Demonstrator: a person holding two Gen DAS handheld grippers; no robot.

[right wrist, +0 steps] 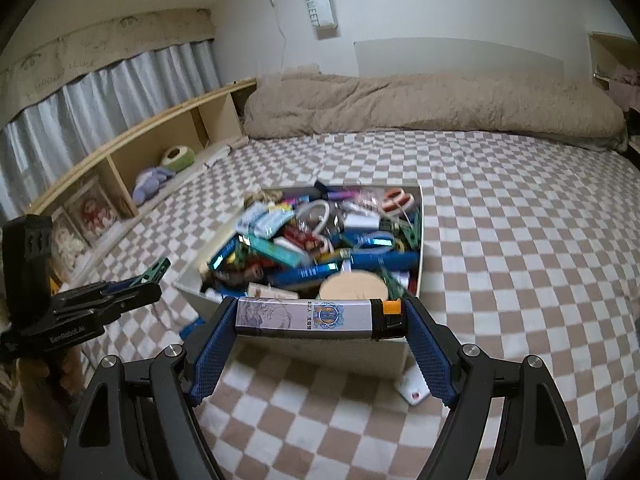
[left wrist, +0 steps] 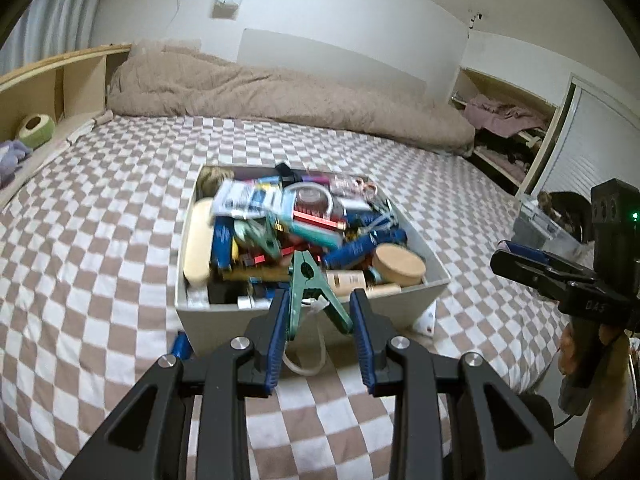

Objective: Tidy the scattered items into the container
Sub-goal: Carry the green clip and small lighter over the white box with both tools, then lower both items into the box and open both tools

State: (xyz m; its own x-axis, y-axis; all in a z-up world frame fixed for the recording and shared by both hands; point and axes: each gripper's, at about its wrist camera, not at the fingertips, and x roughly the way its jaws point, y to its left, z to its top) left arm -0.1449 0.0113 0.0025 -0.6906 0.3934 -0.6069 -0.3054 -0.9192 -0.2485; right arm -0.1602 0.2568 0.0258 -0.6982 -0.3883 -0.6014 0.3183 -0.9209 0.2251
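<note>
2 grippers hover before a full white container (left wrist: 224,312) on a checkered bed (left wrist: 100,240): the left gripper (left wrist: 320,312) clamps a green clip (left wrist: 310,292) between its pads, the right gripper (right wrist: 320,320) grips a silver lighter (right wrist: 312,318) lying crosswise.

A white hanging sign (right wrist: 320,5) on the wall, at the top centre of the right wrist view, reads "SWEET" downward; a last character is unclear. The left gripper (right wrist: 120,288) body, at the left edge, carries "GenRobot.AI". In the left wrist view, the right gripper (left wrist: 516,258) shows "DAS". The print on the lighter (right wrist: 316,317) is too small to read.
</note>
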